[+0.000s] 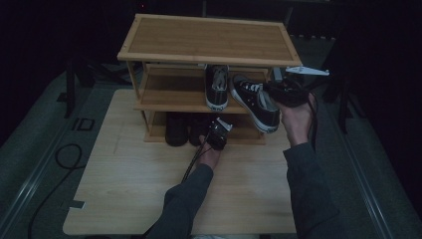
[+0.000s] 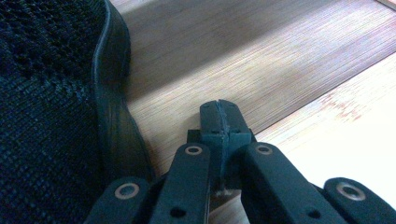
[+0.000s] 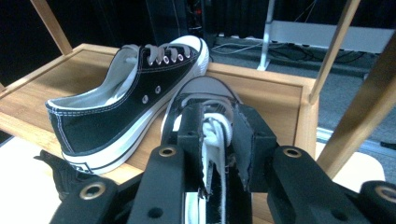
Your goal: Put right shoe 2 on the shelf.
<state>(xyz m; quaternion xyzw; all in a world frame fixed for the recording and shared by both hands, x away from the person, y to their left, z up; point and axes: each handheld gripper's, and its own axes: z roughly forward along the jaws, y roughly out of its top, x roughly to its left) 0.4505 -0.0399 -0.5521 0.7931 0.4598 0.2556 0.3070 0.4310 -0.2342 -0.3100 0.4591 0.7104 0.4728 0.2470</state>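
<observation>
The right hand-held gripper [image 1: 278, 92] seemingly clamps the tilted sneaker [image 1: 254, 102], toe toward the counter [image 1: 124, 189]; the left hand-held gripper [image 2: 219, 119] rests closed, empty.

Both forearms wear dark grey long sleeves [image 1: 185, 199]; black grippers carry brass-ringed screws [image 2: 193, 150], trailing black cables [image 1: 193, 162]

A dim lab or recording studio, staged like a home entryway: a wooden shoe rack [image 1: 206, 40] with sneakers [image 1: 217, 85] stands on a plain surface [image 1: 129, 189], with cables [image 1: 64, 154] on grey carpet and dark equipment stands [image 1: 74, 84] around.
</observation>
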